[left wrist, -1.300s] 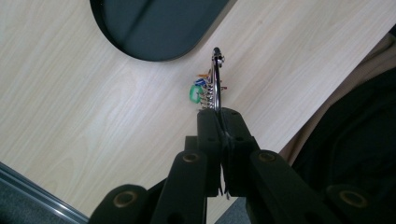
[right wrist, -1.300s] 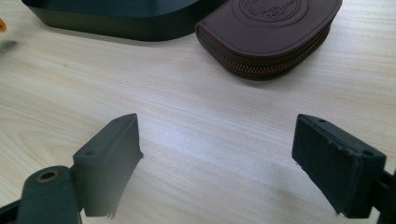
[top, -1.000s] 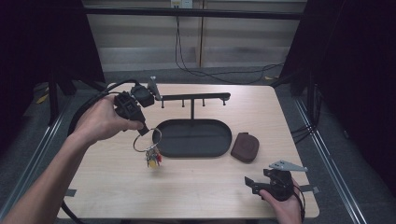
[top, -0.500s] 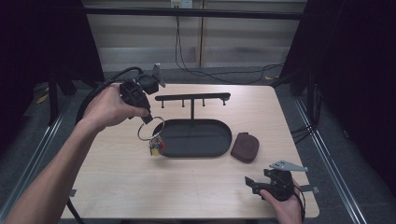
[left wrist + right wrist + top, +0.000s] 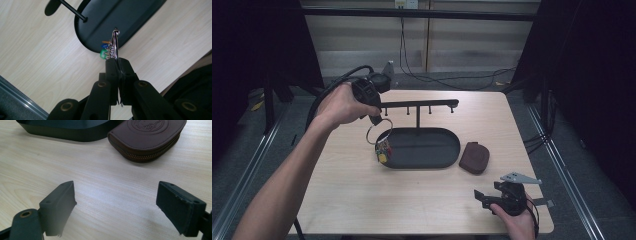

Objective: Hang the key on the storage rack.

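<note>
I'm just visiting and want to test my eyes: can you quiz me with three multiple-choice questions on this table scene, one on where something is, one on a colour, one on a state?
1. Where does the pouch lie?
A. in the tray
B. on the table beside the tray
C. on the rack

2. What colour is the pouch?
A. brown
B. white
C. yellow

3. How is the right gripper?
A. shut on the pouch
B. shut on a key
C. open

Answers: 1 B, it rests on wood by the tray's right end. 2 A, brown leather shows in the right gripper view. 3 C, its jaws stand wide apart over bare table.
</note>
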A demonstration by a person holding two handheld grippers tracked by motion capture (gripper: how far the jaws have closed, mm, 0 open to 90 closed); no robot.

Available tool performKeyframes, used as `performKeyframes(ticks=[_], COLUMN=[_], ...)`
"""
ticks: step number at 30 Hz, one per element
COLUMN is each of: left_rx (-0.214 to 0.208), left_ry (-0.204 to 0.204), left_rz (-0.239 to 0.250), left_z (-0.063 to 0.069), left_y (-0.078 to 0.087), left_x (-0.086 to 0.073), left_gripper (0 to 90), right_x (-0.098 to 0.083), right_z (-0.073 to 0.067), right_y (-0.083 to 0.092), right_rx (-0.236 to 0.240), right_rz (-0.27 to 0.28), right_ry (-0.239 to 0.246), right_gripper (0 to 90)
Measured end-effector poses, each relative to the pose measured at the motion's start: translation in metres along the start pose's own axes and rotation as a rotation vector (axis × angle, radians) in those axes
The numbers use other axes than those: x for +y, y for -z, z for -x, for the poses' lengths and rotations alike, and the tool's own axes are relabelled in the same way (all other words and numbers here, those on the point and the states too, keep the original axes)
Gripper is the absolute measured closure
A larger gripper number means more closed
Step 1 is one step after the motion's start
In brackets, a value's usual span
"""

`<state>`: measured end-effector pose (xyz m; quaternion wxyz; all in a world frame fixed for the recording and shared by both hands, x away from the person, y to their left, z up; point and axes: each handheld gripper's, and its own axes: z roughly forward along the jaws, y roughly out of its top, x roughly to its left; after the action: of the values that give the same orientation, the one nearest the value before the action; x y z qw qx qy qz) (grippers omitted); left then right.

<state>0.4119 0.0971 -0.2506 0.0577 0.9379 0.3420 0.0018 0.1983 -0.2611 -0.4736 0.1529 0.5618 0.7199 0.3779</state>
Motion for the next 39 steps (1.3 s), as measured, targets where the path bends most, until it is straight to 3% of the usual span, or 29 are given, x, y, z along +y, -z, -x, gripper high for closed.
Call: performKeyframes(ticks=[22, 25, 35, 36, 39], left_rx=[0.017, 0.011, 0.047, 0.032, 0.039], left_ry=[0.090, 0.087, 0.090, 0.088, 0.087], left_rz=[0.012, -0.004, 0.025, 0.017, 0.017], left_z=[-0.031, -0.034, -0.039, -0.039, -0.040], left_y=[-0.015, -0.020, -0.028, -0.030, -0.034], left_x=[0.023, 0.025, 0.032, 0.032, 0.034], left_gripper=[88.0, 87.9, 87.9, 87.9, 87.9], right_x=[0.000, 0.000, 0.000, 0.000, 0.000], right_z=[-0.001, -0.001, -0.001, -0.001, -0.001], right_y=[-0.001, -0.001, -0.001, -0.001, -0.002], right_rx=[0.011, 0.011, 0.014, 0.014, 0.013], right_rz=[-0.006, -0.011, -0.008, -0.009, -0.009], right_ry=[0.011, 0.009, 0.014, 0.012, 0.019], right_gripper=[15.5, 15.5, 15.5, 15.5, 15.5])
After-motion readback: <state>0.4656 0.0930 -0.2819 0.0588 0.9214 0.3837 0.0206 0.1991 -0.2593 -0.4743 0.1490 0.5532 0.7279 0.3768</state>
